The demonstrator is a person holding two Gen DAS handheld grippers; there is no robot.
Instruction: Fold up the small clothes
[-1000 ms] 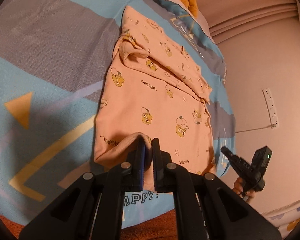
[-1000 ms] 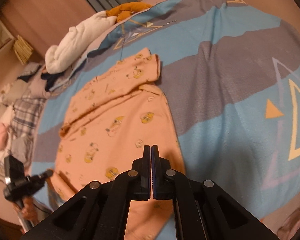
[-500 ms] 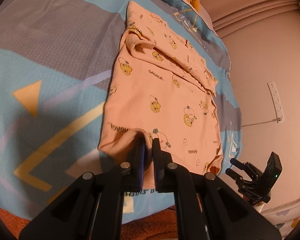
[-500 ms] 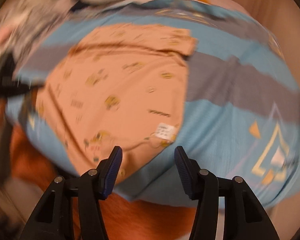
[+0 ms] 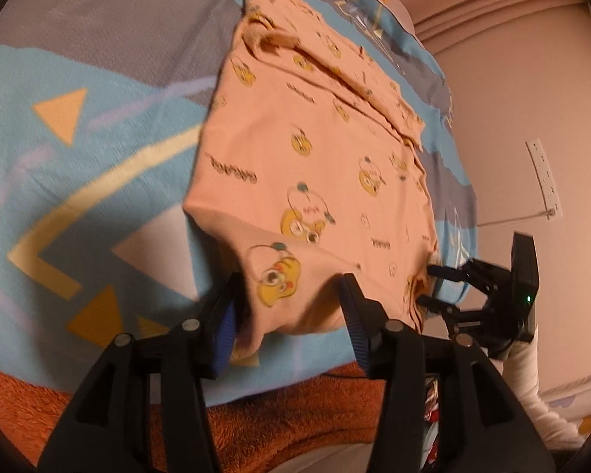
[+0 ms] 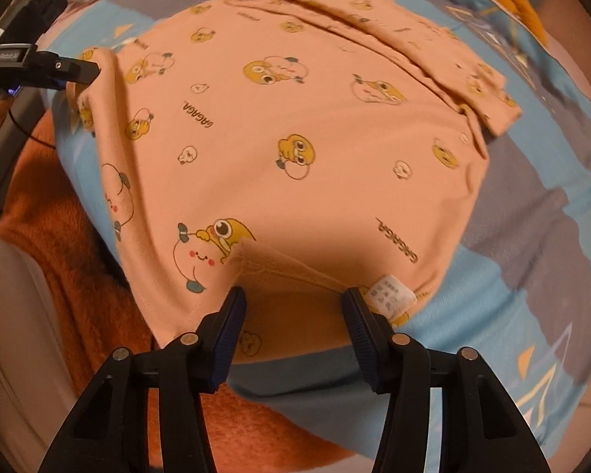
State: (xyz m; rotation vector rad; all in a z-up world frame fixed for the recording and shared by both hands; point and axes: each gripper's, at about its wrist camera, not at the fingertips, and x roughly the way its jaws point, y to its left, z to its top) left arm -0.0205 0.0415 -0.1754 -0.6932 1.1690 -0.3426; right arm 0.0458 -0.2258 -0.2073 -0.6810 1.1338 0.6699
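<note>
Peach cartoon-print cotton garment [image 5: 315, 149] lies spread on a blue-and-grey patterned bed cover [image 5: 78, 149]; left gripper [image 5: 291, 307] is opening around its hem, right gripper [image 6: 293, 315] is closing, pads apart over the hem.

A bedroom: patterned bedspread [image 5: 98, 90], wall socket [image 5: 543, 177].

Both wrist views close, angled down from opposite hem corners; share peach shirt [image 5: 315, 149] [image 6: 295, 126], blue bedspread [image 5: 78, 149] [image 6: 532, 276].
</note>
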